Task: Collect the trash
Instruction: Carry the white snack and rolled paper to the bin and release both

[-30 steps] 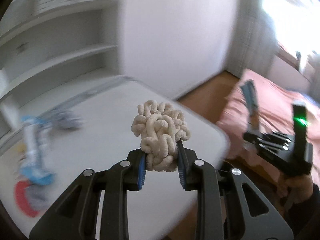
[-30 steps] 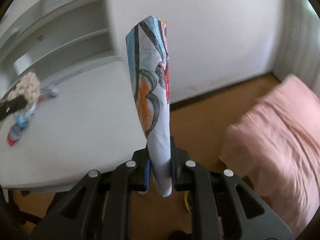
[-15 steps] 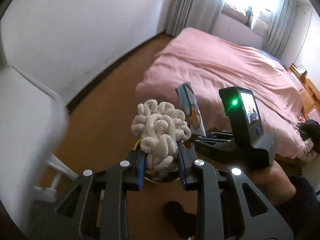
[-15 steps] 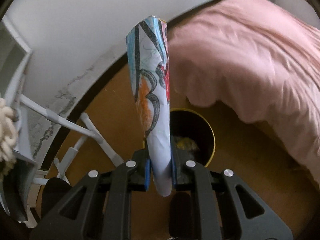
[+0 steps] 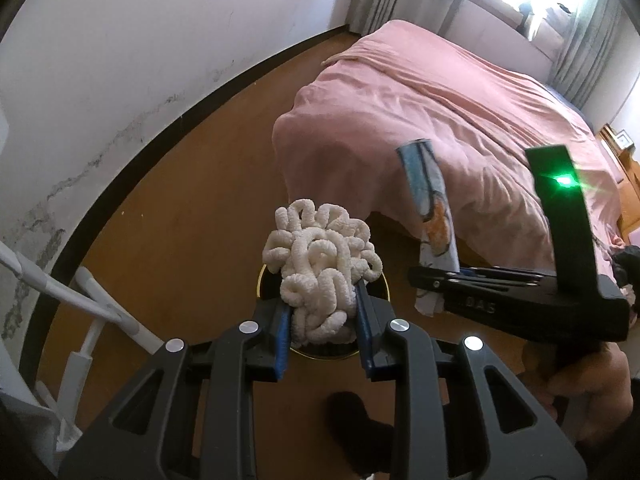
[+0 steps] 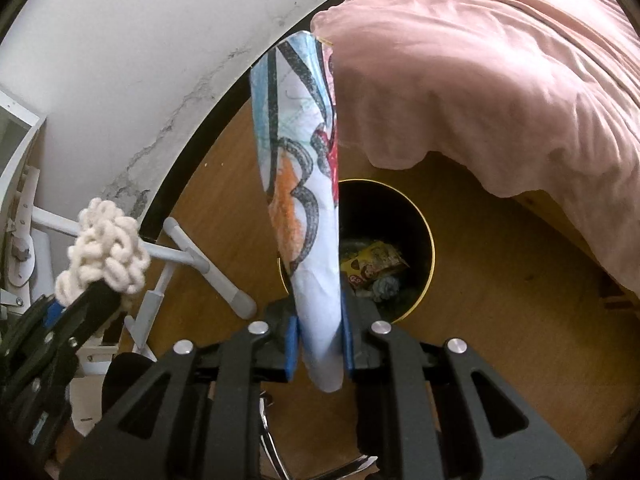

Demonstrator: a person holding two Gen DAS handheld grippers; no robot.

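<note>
Waste bin (image 6: 424, 216): round, dark inside, thin yellow rim, standing on the wood floor (image 6: 500, 320) just off the corner of the bed. Wrappers (image 6: 372, 266) and other scraps lie at its bottom.

Left tool (image 5: 322, 320): jaws narrowly parted and pressed on a wad of cream cord (image 5: 320, 264), held over the bin's near rim (image 5: 264, 276); the wad hides most of the opening in the left wrist view.

Right tool (image 6: 320, 340): blue pads clamped close on a folded crayon drawing (image 6: 302, 184), blue, orange and red with black outlines. The sheet stands up past the jaws and covers the bin's left rim in the right wrist view. A hand (image 5: 588, 392) grips this tool's handle.

Edges: pink bedspread (image 6: 500, 80) overhangs the bed corner, close above the bin's far side. White metal legs (image 6: 192, 264) stand to the left, near the bin. Dark skirting (image 5: 160, 140) runs along the white wall. Bare floor lies open between wall, legs and bed.
</note>
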